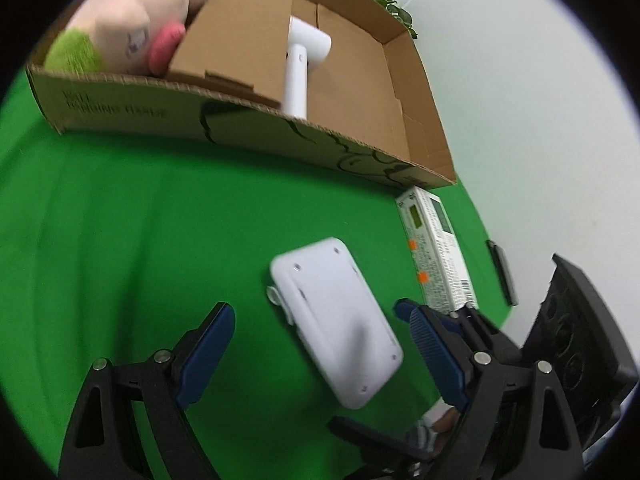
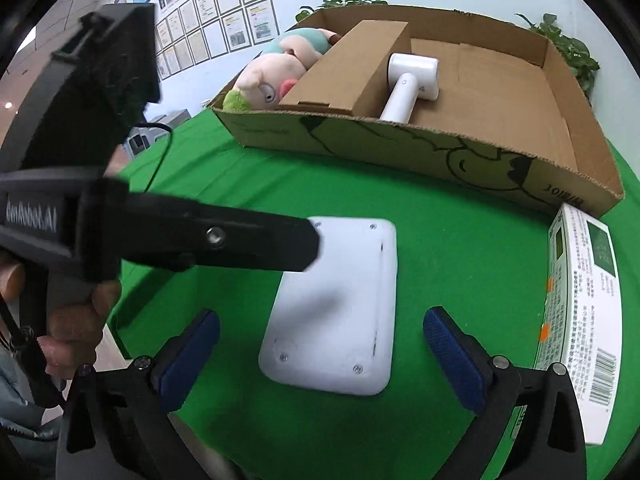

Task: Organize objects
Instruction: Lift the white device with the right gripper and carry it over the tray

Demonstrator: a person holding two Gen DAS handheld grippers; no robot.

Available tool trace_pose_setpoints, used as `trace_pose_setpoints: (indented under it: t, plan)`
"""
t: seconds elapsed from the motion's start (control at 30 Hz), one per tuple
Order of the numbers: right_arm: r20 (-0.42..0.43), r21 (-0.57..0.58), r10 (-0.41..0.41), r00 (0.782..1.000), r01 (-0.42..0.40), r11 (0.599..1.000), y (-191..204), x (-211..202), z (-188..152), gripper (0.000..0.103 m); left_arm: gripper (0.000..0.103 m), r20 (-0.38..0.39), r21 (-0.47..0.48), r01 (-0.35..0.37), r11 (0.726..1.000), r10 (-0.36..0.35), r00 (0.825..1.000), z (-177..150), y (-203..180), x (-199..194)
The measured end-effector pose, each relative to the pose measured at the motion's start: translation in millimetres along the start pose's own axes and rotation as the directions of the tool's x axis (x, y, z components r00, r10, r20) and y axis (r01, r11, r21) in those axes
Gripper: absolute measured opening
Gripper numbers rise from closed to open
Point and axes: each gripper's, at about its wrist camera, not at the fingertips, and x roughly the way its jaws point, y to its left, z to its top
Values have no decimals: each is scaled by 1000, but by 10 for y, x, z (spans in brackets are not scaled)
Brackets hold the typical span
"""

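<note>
A flat white device (image 1: 334,320) (image 2: 336,304) with rounded corners lies underside up on the green cloth (image 1: 140,220). My left gripper (image 1: 322,340) is open, its blue pads on either side of the device, just above it. My right gripper (image 2: 320,356) is open too, its pads flanking the device's near end. The left gripper's black finger (image 2: 240,240) reaches the device's far left corner in the right wrist view. A white printed box (image 1: 436,248) (image 2: 580,320) lies to the right. The cardboard tray (image 1: 248,128) (image 2: 440,152) behind holds a plush toy (image 1: 128,28) (image 2: 272,76), a brown box (image 1: 240,36) (image 2: 356,68) and a white handheld appliance (image 1: 300,64) (image 2: 408,80).
The right half of the tray floor (image 2: 492,92) is bare cardboard. Green plants (image 2: 568,48) stand behind the tray. A wall with framed papers (image 2: 208,8) is at the back left. The table's left edge (image 2: 120,312) runs beside the hand.
</note>
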Motion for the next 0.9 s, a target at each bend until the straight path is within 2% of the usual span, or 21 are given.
trace_pose_setpoints:
  t: [0.17,0.3,0.4,0.5,0.6,0.67,0.73,0.87,0.9]
  plan:
    - [-3,-10,-18,1000,18,1000,93,13,-112,102,89,-39,-72,104,992,-107,994,-64,14,139]
    - [3,25,-48,999,48,999,41,30,-78,102,86,-47,-105,145,984,-151,987,-82,-5,216]
    - [-20,37,-44,999,45,998,22,37,-97,98,85,-40,-123,150,981,-156,987,-68,-3,230]
    - [-15,44,-45,999,45,998,22,36,-86,98,72,-41,-141,142,980,-149,988,-63,17,232]
    - [-34,54,-48,998,50,997,-3,83,-66,92,61,-42,-170,149,974,-158,987,-74,52,250]
    - [-44,57,-56,997,58,997,-13,113,-56,89,60,-34,-178,152,972,-160,987,-88,51,252]
    - [-54,59,-61,997,65,996,-6,139,-53,80,58,-37,-186,161,969,-171,985,-96,41,269]
    - [-59,37,-105,993,107,994,37,164,-55,78,50,-37,-195,162,967,-172,984,-108,39,288]
    - [-59,39,-113,992,116,993,29,164,-50,75,48,-38,-195,156,968,-167,985,-109,41,289]
